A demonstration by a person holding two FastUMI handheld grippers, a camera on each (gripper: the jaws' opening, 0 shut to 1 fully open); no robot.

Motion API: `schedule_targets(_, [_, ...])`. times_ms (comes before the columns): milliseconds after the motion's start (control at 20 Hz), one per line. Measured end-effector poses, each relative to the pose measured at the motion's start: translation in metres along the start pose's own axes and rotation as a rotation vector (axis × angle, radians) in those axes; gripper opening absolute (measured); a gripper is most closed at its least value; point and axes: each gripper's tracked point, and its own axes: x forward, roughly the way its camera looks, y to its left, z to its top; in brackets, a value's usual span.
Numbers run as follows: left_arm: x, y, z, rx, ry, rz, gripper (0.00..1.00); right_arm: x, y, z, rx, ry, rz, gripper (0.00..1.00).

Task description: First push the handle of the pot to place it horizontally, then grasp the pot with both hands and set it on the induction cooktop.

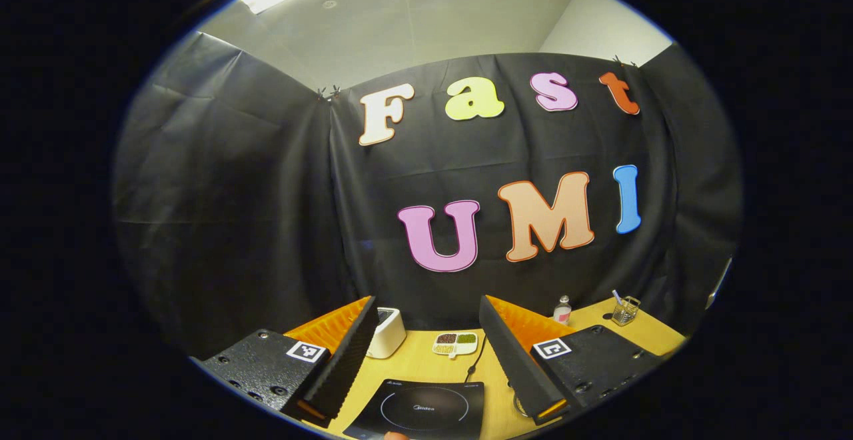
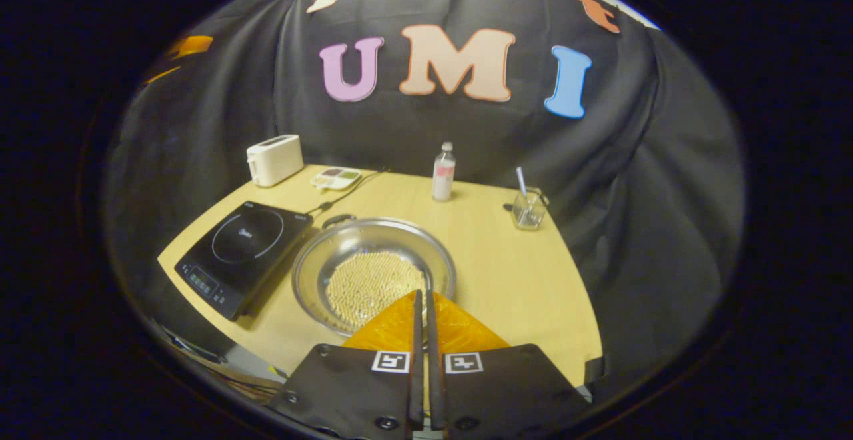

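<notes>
In the left gripper view, the left gripper is seen raised above the pale wooden surface with its jaws spread wide and nothing held between them. Between the two fingers, the flat black induction cooktop with a white ring marked on its glass is seen lying on the surface close below, a thin black cable running from its far edge. Farther back, a white toaster stands at the left, a small white divided dish with dark and green fillings lies just beside it, and a small clear bottle with a pink label and a clear glass holding a straw are set near the black cloth wall at the right. In the right gripper view, the right gripper is seen with its jaws brought almost together, only a thin slit left and nothing gripped. Its fingertips are held over the near rim of the wide, shallow stainless-steel pot, which rests on the surface just right of the induction cooktop; its floor is covered with pale grains, and a dark loop handle is seen at its far rim. Whether the fingertips touch the rim cannot be told.
</notes>
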Motion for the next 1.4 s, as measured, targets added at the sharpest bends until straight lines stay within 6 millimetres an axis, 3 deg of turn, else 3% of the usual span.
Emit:
schedule_targets(300, [0.004,0.006,-0.015,0.007,0.024,0.040,0.97,0.020,0.014,-0.055,0.006,0.134,0.048,0.04])
schedule_targets(750, [0.002,0.015,-0.025,0.010,0.044,0.097,0.97,0.039,0.026,-0.096,-0.045,0.266,0.107,0.05])
schedule_targets(1050, [0.002,0.020,-0.030,0.023,0.049,0.137,0.97,0.052,0.028,-0.108,-0.045,0.325,0.133,0.06])
schedule_targets(1400, [0.001,0.027,-0.037,0.025,0.059,0.198,1.00,0.069,0.013,-0.101,-0.028,0.332,0.108,0.05])
